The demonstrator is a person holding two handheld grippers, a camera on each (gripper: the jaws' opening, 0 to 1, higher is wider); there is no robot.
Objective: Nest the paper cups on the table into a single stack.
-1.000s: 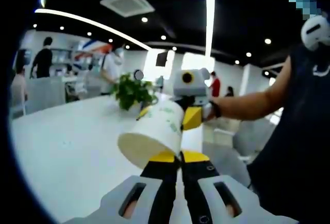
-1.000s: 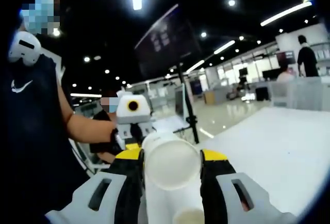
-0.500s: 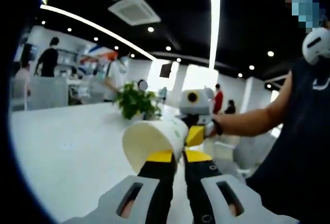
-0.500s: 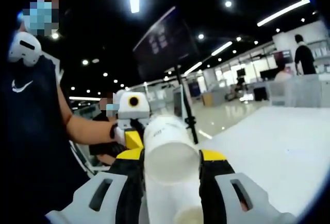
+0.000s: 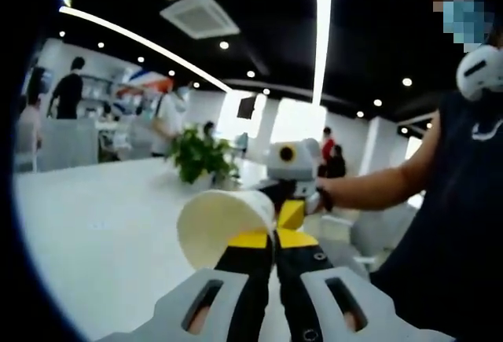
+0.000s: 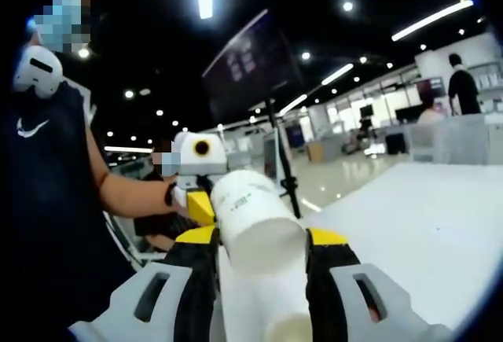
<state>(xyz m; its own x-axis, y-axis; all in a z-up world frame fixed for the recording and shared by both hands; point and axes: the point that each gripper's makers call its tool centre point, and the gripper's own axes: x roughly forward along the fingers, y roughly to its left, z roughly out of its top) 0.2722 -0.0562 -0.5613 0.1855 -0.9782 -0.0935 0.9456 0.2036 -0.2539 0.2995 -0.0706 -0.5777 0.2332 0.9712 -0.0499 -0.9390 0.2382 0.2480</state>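
Your paper cup point(image 5: 222, 218) lies on its side in the air above the white desk point(image 5: 102, 232), its rim pinched by your left gripper point(image 5: 263, 238), fingers closed. Your right gripper point(image 6: 261, 238) clamps a stack of cups point(image 6: 255, 228), fingers on both sides, with the other gripper's yellow tip just beside the cup.

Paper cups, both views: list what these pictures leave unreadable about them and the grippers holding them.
- Left gripper view: the paper cup covers the left gripper jaw tips; its far end is hidden behind its own rim.
- Right gripper view: the cup stack hides the right gripper pads; cup count unclear.
- Right gripper view: the bottom edge cuts off a lower cup rim.
- Cup print: too small.
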